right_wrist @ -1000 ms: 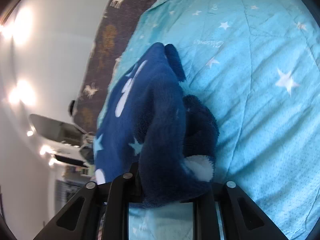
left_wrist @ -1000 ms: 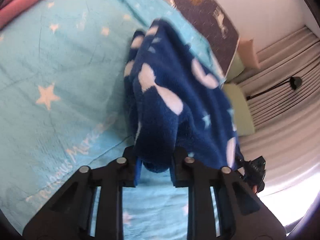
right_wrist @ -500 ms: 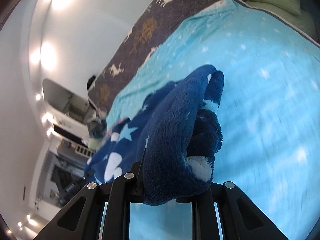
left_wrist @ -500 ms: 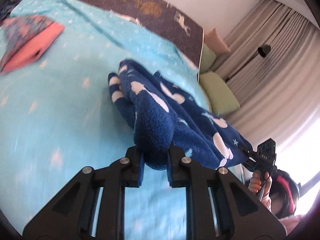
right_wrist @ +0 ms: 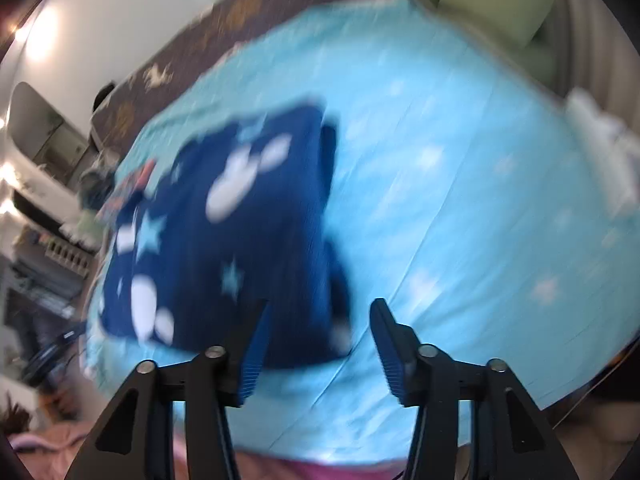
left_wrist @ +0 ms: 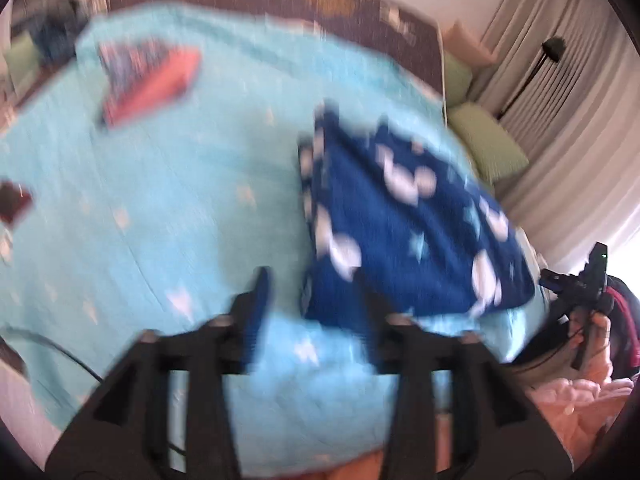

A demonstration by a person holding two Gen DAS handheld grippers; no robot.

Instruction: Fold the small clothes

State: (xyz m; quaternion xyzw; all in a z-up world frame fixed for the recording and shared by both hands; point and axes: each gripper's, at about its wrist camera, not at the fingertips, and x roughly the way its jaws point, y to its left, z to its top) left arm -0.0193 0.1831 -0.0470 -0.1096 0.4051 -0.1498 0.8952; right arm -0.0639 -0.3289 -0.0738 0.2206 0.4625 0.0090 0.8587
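Both grippers tilt down over the bed [left_wrist: 168, 200]; the left gripper [left_wrist: 310, 300] and right gripper [right_wrist: 320, 320] are opening, pads clear of the cloth. The navy star-patterned garment [left_wrist: 400, 232] lies folded flat, centre-right of frame

garment: dark blue fleece piece [left_wrist: 404, 232] with white blobs and pale blue stars
state: folded into a rough rectangle, lying flat (edges blurred in both views)
layers: a second layer shows along one side edge
place: on the light blue star-print bedspread [left_wrist: 180, 200], clear of the gripper fingers
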